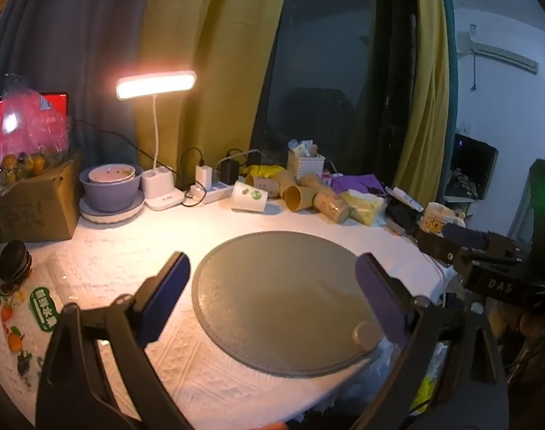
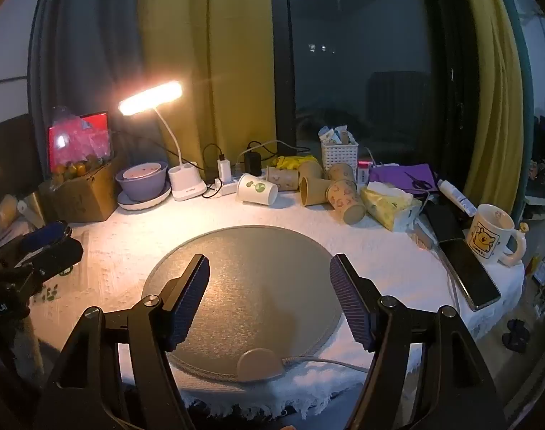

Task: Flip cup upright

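A white paper cup with green print [image 1: 248, 197] [image 2: 256, 188] lies on its side at the back of the table. Several brown paper cups [image 1: 304, 195] [image 2: 330, 190] lie tipped over beside it on its right. My left gripper [image 1: 272, 286] is open and empty, low over the left part of the round grey mat [image 1: 272, 286]. My right gripper [image 2: 269, 294] is open and empty over the near part of the same mat [image 2: 243, 251]. Both grippers are well short of the cups. The right gripper's body shows at the right edge of the left wrist view [image 1: 487, 258].
A lit desk lamp [image 2: 186, 186], stacked purple bowls [image 2: 143, 182], a cardboard box [image 2: 82, 193] and a power strip with chargers [image 2: 229, 179] stand at the back left. A white basket [image 2: 339, 154], tissue pack [image 2: 391, 204], phone [image 2: 469, 272] and cartoon mug [image 2: 491, 236] lie at the right.
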A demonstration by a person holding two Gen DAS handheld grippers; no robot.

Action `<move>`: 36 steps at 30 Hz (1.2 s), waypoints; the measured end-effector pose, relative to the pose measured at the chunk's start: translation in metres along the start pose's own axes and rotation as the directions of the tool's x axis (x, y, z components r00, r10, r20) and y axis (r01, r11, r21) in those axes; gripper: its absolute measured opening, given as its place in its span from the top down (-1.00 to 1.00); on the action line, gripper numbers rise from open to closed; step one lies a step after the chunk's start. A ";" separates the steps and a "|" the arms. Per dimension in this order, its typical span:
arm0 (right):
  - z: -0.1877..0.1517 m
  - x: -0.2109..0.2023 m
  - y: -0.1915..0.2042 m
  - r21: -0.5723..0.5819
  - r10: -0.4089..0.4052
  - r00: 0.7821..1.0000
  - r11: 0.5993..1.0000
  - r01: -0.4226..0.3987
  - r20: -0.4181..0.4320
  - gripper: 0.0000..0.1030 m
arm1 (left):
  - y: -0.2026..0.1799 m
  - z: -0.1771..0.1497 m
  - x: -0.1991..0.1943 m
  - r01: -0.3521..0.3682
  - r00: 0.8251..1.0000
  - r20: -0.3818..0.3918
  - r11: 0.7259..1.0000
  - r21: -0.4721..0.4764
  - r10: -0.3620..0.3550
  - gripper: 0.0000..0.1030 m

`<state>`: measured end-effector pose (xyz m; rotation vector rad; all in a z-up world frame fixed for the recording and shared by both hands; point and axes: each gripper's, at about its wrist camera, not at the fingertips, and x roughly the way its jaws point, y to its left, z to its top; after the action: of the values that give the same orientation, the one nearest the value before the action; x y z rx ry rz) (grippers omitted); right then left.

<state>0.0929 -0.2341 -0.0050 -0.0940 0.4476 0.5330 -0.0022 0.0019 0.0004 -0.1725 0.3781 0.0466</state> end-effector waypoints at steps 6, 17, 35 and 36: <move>0.001 -0.001 0.005 -0.004 0.003 1.000 1.000 -0.003 0.002 -0.41 | 0.004 -0.001 -0.006 -0.015 1.000 -0.006 1.000 -0.004 0.015 -0.83; 0.003 -0.002 0.011 -0.021 0.009 1.000 1.000 -0.009 -0.011 -0.41 | 0.001 0.001 0.002 0.008 1.000 -0.014 1.000 0.015 -0.008 -0.83; -0.001 0.002 0.011 -0.026 0.021 0.999 0.999 -0.022 -0.024 -0.41 | 0.001 0.000 -0.002 0.004 1.000 -0.011 1.000 0.017 -0.004 -0.83; -0.001 0.002 0.011 -0.026 0.023 0.999 0.999 -0.023 -0.023 -0.41 | 0.001 0.000 -0.002 0.004 1.000 -0.011 1.000 0.017 -0.004 -0.83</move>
<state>0.0885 -0.2241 -0.0063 -0.1206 0.4645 0.5609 -0.0042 0.0026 0.0010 -0.1568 0.3890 0.0386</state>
